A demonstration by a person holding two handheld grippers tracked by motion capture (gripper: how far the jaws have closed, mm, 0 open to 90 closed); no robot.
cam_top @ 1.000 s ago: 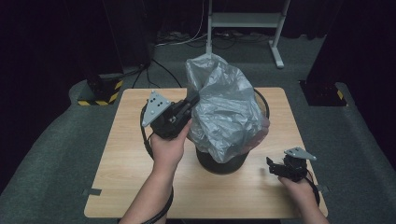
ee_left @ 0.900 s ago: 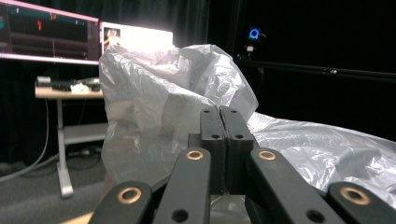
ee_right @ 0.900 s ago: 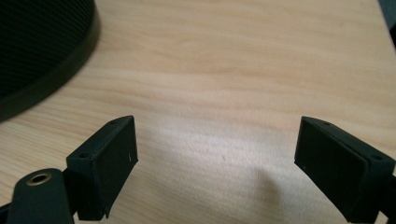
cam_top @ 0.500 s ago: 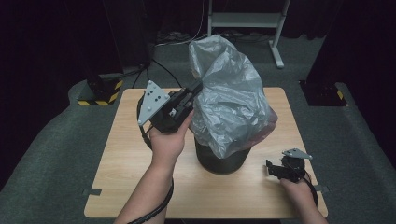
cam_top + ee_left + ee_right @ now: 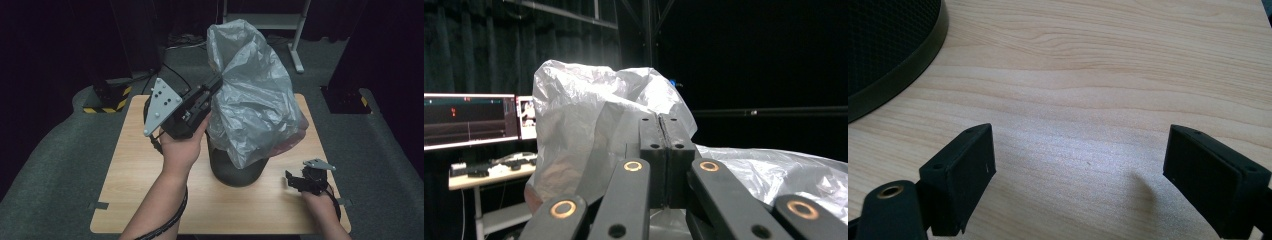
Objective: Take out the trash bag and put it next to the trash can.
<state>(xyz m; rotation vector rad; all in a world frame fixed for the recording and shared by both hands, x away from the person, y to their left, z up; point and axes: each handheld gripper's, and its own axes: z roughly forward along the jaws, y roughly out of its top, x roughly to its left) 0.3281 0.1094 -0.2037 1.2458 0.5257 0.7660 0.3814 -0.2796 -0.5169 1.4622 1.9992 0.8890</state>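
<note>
A grey translucent plastic bag (image 5: 255, 100) hangs partly out of a black mesh bin (image 5: 235, 170) that stands mid-table. My left gripper (image 5: 216, 84) is raised high at the bag's left side and is shut on a fold of the bag; in the left gripper view the jaws are pressed together with the bag (image 5: 584, 125) bunched behind them. Something pinkish shows through the bag's lower right. My right gripper (image 5: 291, 181) rests low on the table near the front right corner, open, its jaws spread wide over bare wood (image 5: 1083, 145) with nothing between them.
The wooden table (image 5: 135, 165) has bare surface left of and in front of the bin. The bin's base rim (image 5: 893, 75) lies just left of my right gripper. Beyond the table are a black stand with yellow-black tape (image 5: 107, 97), a metal frame (image 5: 295, 30) and dark curtains.
My left gripper has risen and moved to the right with the bag, drawing it higher out of the bin. The right gripper has stayed put on the table.
</note>
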